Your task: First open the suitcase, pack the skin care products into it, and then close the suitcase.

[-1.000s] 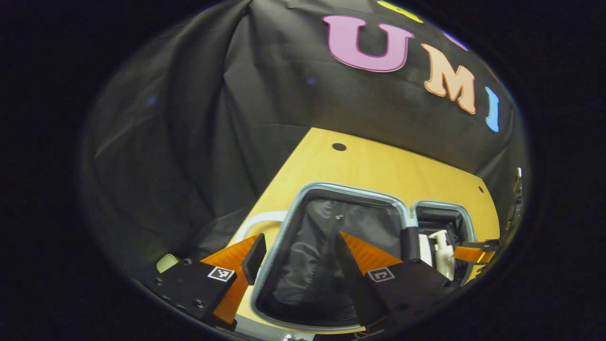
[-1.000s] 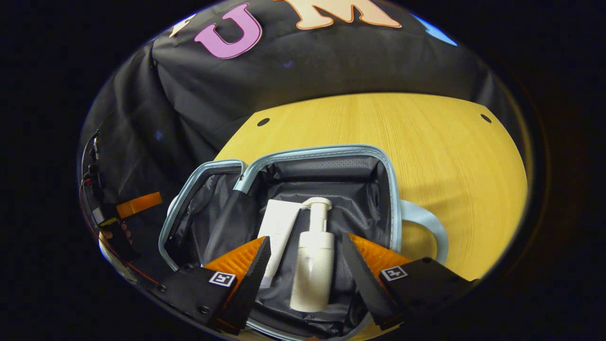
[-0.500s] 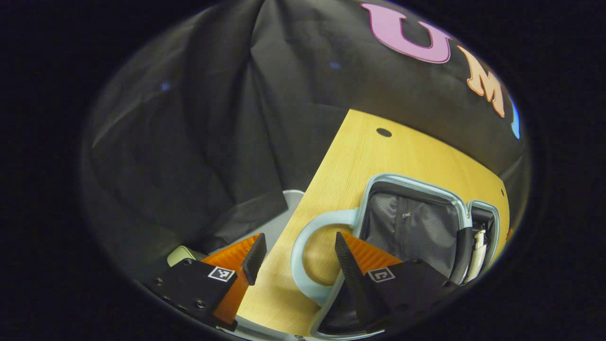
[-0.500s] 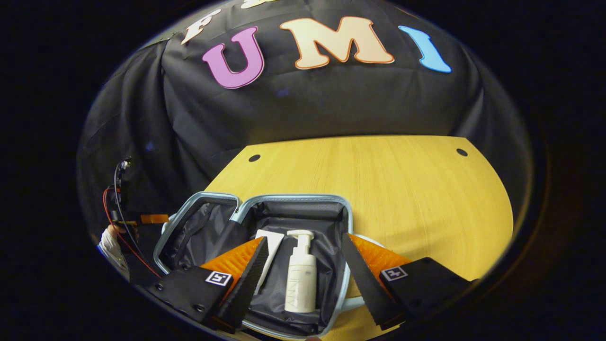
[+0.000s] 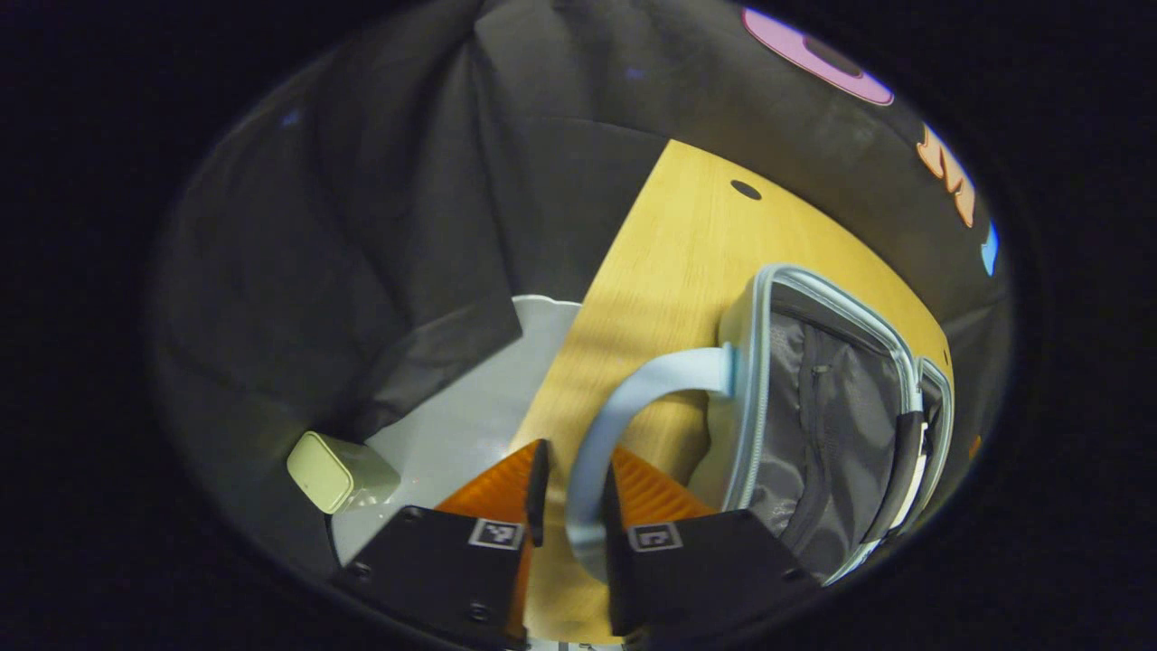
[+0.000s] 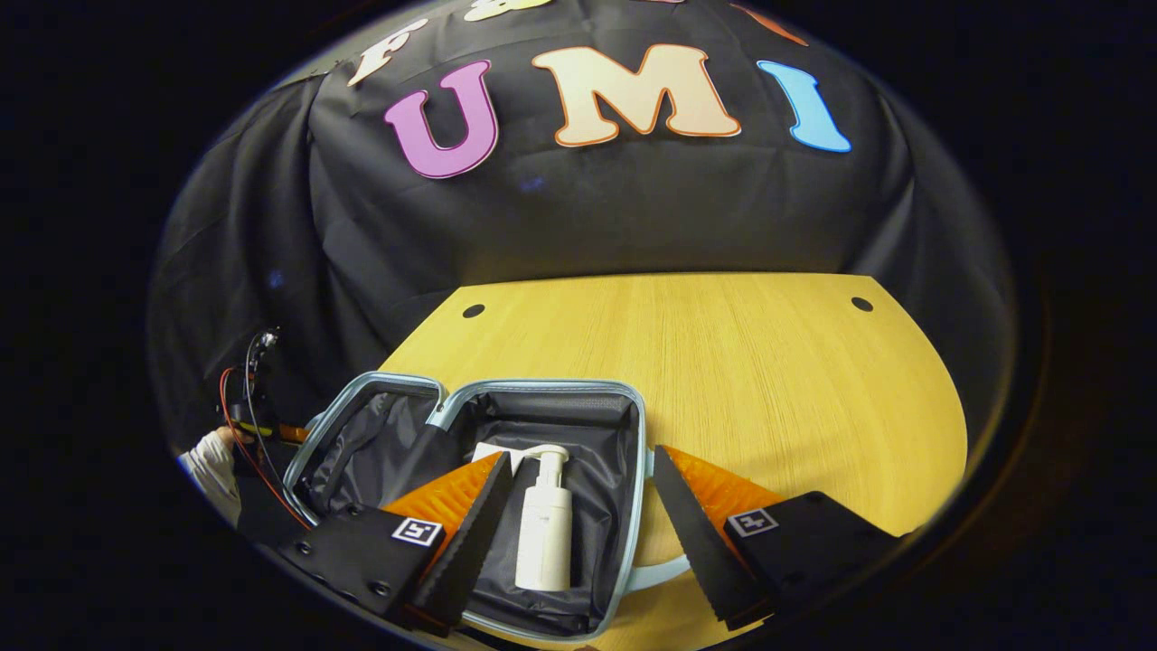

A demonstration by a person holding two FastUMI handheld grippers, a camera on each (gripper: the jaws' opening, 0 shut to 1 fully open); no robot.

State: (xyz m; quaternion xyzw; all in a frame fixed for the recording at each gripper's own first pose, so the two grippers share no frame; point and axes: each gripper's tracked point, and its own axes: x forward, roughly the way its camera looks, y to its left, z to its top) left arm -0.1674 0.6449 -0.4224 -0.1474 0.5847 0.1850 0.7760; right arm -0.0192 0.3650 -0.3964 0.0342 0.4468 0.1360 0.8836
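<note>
Left claw (image 5: 571, 493) now clamps handle (image 5: 624, 398) | suitcase (image 6: 434, 407) open

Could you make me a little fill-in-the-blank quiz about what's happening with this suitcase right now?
1. The left hand-held gripper is shut on the suitcase's pale blue ____.
2. The suitcase lies ____ on the wooden table.
3. The white pump bottle lies ____ the suitcase.
4. The right hand-held gripper is ____ and holds nothing.

Missing words: handle; open; inside; open
</note>
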